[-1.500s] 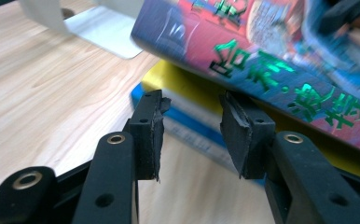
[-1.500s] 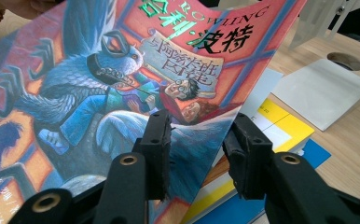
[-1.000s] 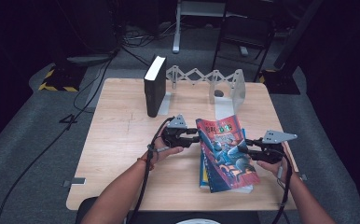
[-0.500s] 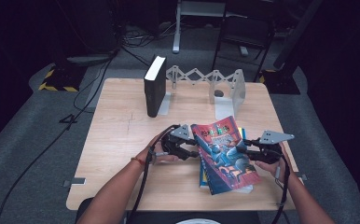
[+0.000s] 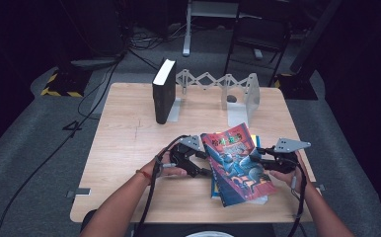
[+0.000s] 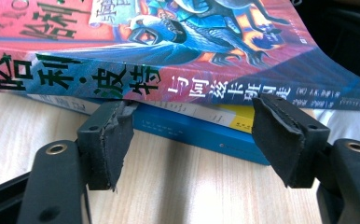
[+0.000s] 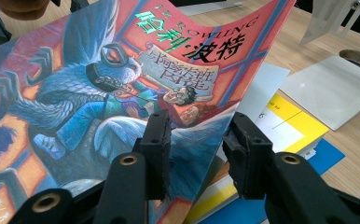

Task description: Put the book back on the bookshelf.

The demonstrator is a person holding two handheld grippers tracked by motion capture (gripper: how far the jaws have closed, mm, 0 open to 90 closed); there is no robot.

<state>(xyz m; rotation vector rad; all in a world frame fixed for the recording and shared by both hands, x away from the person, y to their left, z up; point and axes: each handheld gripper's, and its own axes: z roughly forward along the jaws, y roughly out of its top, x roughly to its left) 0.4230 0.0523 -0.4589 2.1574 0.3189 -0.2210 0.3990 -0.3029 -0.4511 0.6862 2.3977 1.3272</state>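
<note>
A colourful paperback (image 5: 235, 165) with a red cover and a blue winged creature lies tilted over a small stack of books (image 5: 213, 188) at the table's front right. My right gripper (image 5: 263, 163) is shut on its right edge; in the right gripper view the cover (image 7: 99, 93) passes between the jaws of that gripper (image 7: 199, 140). My left gripper (image 5: 204, 165) stands open at the spine side, its jaws having just been opening. In the left gripper view the spine (image 6: 169, 84) runs just above the pads (image 6: 106, 140) of the left gripper (image 6: 194, 133), with a blue book (image 6: 206, 137) behind them.
A thick black book (image 5: 163, 94) stands upright at the back of the wooden table (image 5: 129, 148), beside a metal accordion rack (image 5: 213, 81) with a bookend plate (image 5: 240, 98). A yellow and white book (image 7: 285, 121) shows under the paperback. Cables lie on the floor behind.
My left gripper has opened, let go of the paperback's spine, and drifted a little nearer the table's front. The paperback has settled lower. The right gripper has kept still.
</note>
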